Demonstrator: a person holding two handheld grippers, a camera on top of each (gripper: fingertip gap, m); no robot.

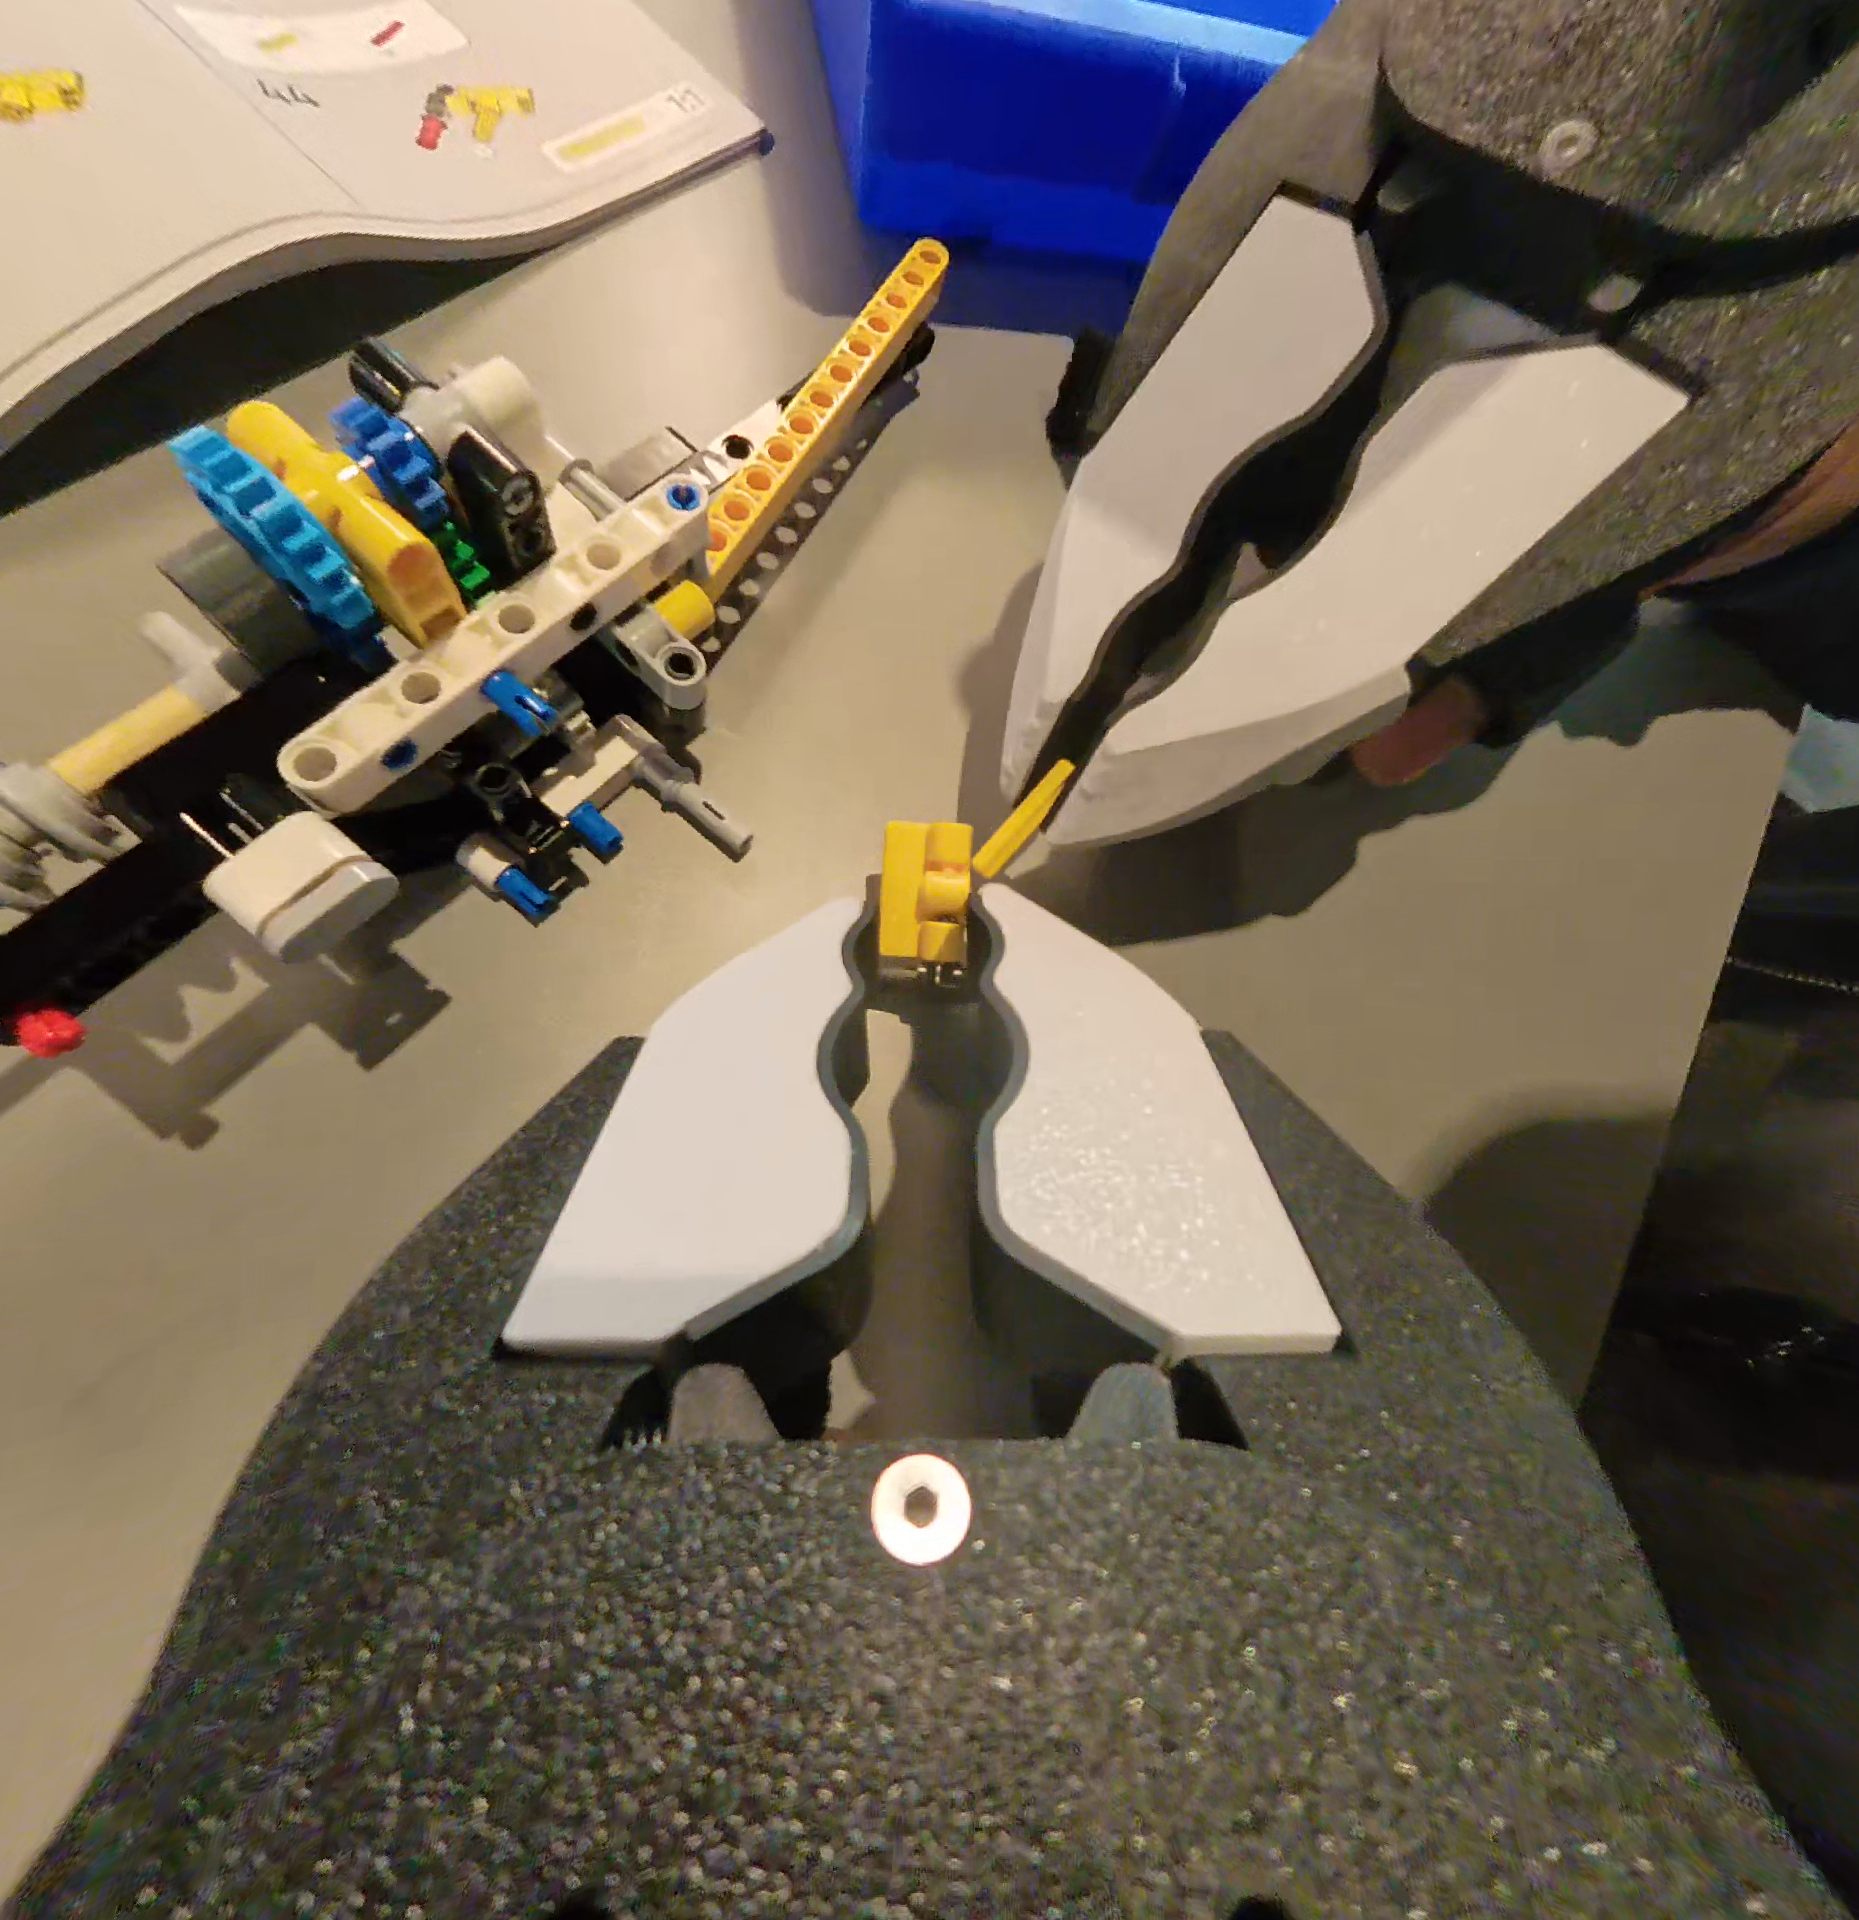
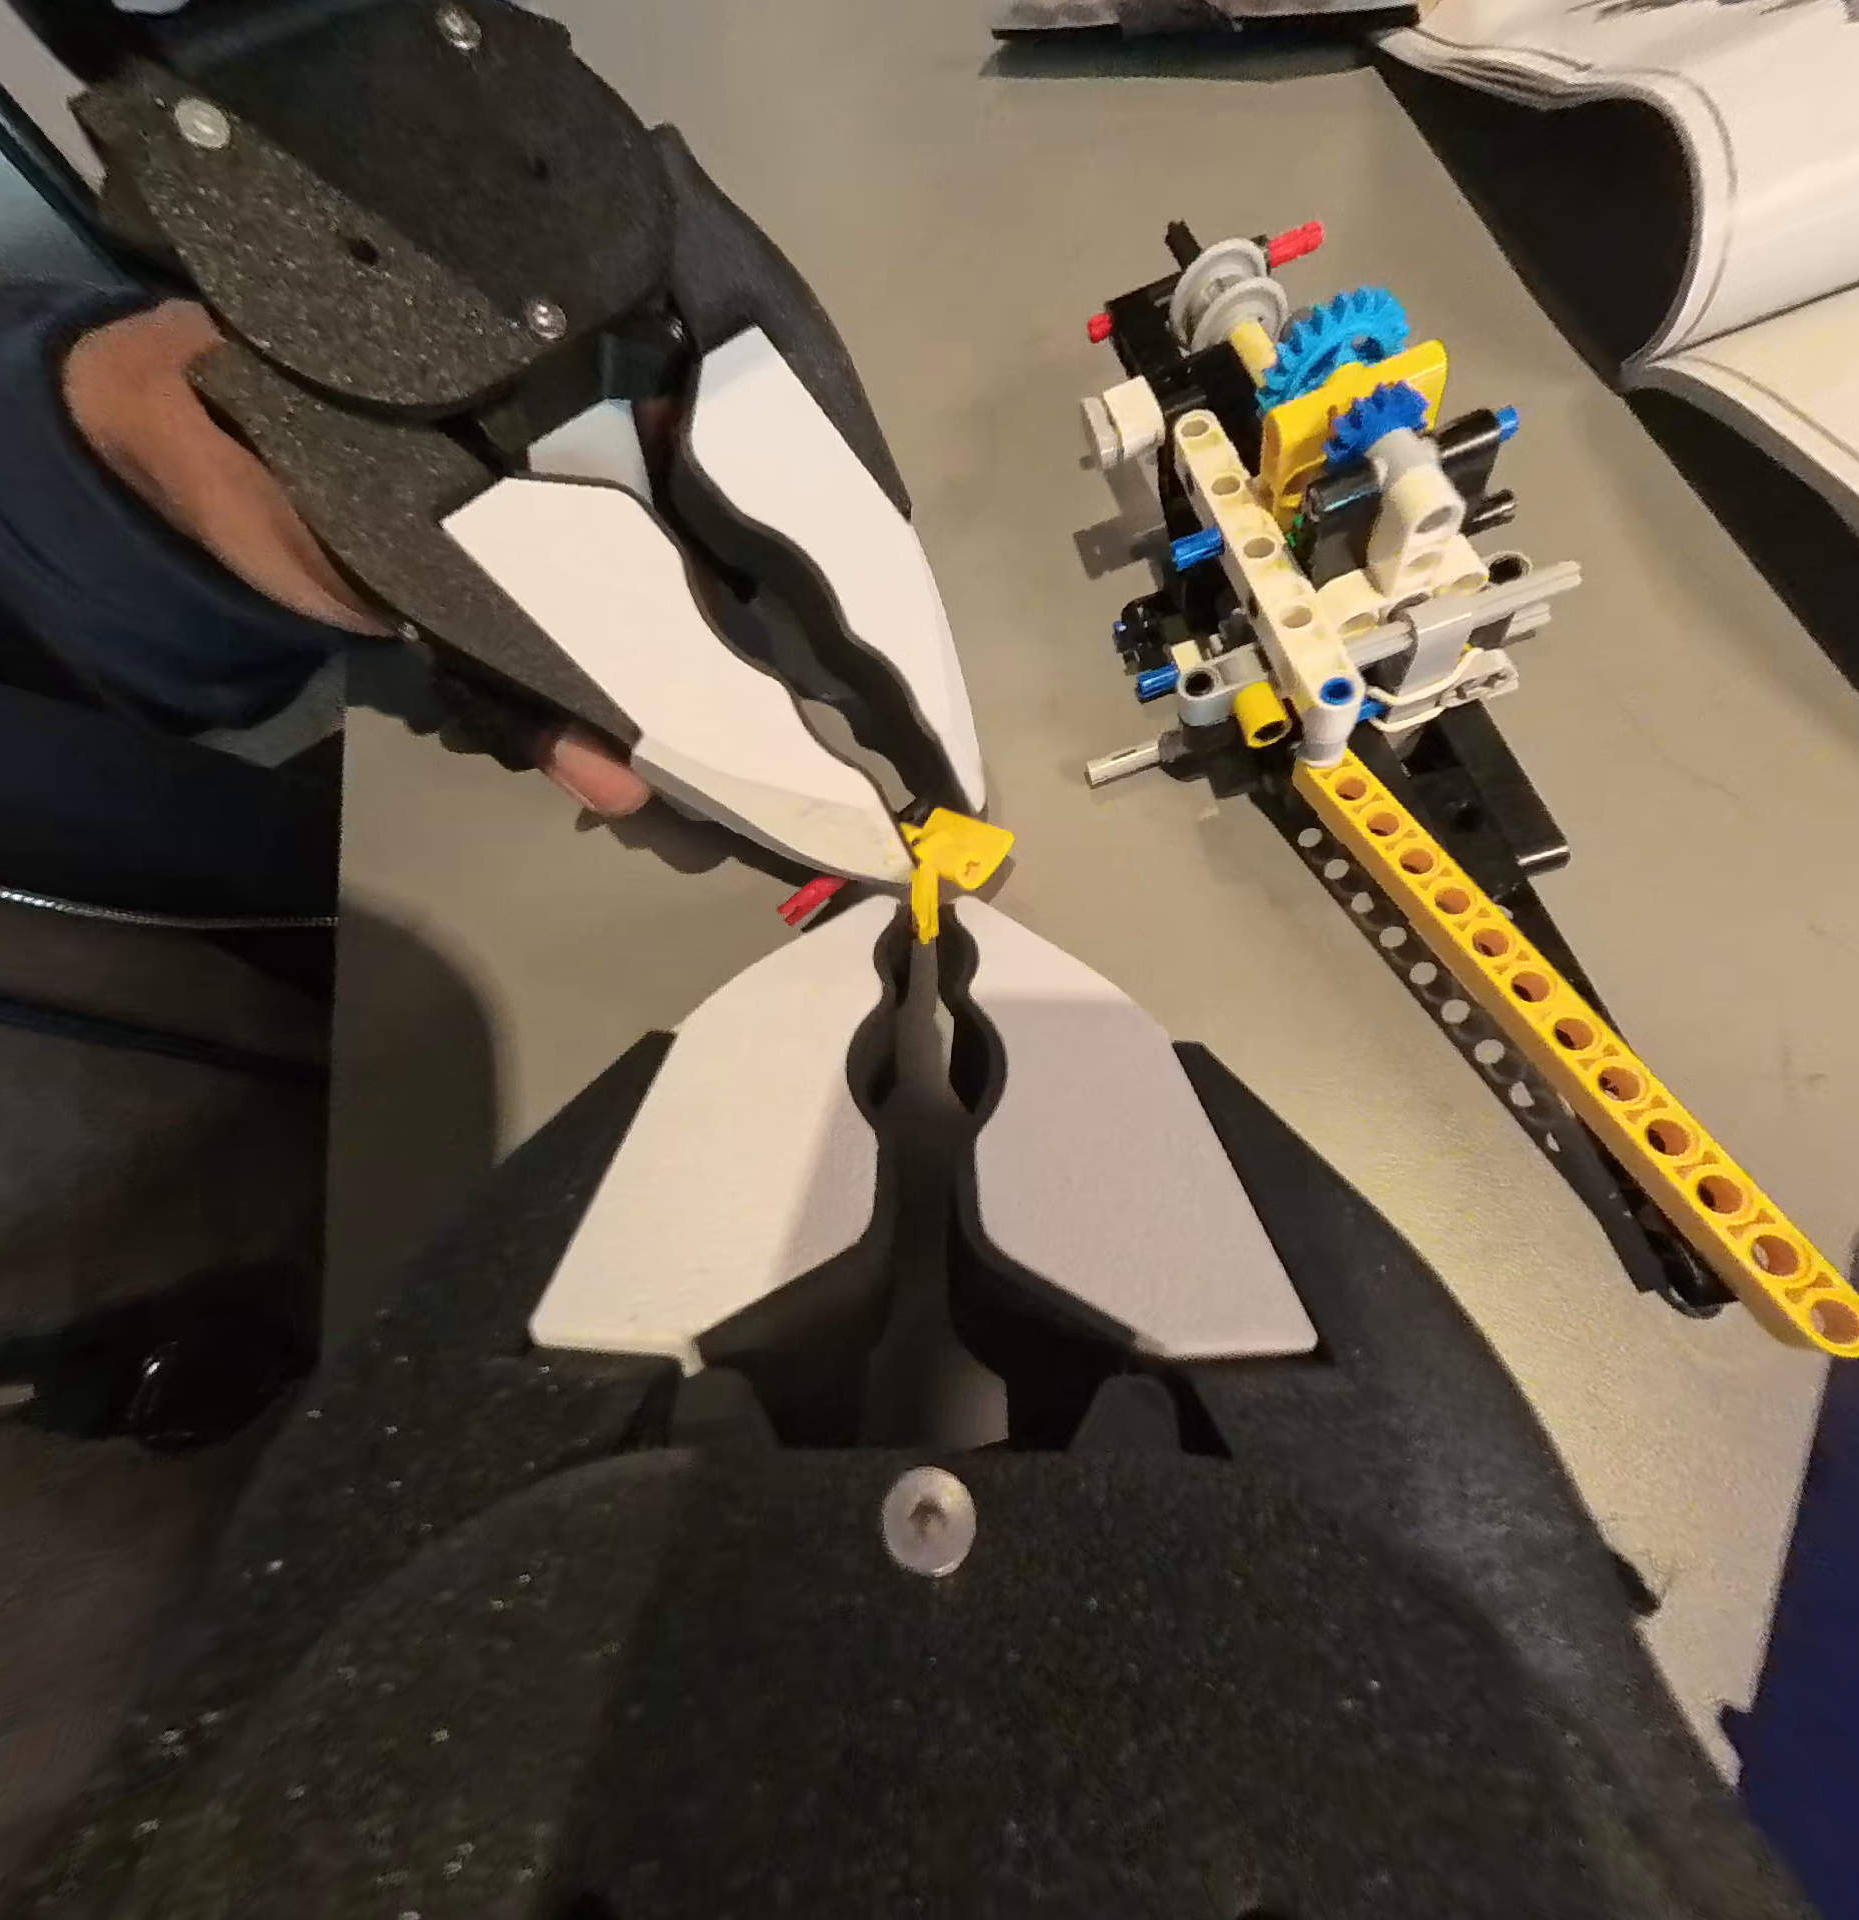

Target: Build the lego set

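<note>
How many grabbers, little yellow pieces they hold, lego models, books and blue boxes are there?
Grabbers: 2 (left grabber, right grabber)
Held yellow pieces: 2 (yellow block, yellow stick)
Lego model: 1
Book: 1
Blue box: 1
Total: 7

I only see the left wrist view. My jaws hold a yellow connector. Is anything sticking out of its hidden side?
Observer: Yes. The right wrist view shows a red pin poking out beside the yellow connector, just under the tip of the left gripper. I cannot tell whether it is plugged in.
Operator: And what sits on the end of the model that my left edge cuts off?
Observer: Two grey wheels, side by side, at the far end of the model.
</note>
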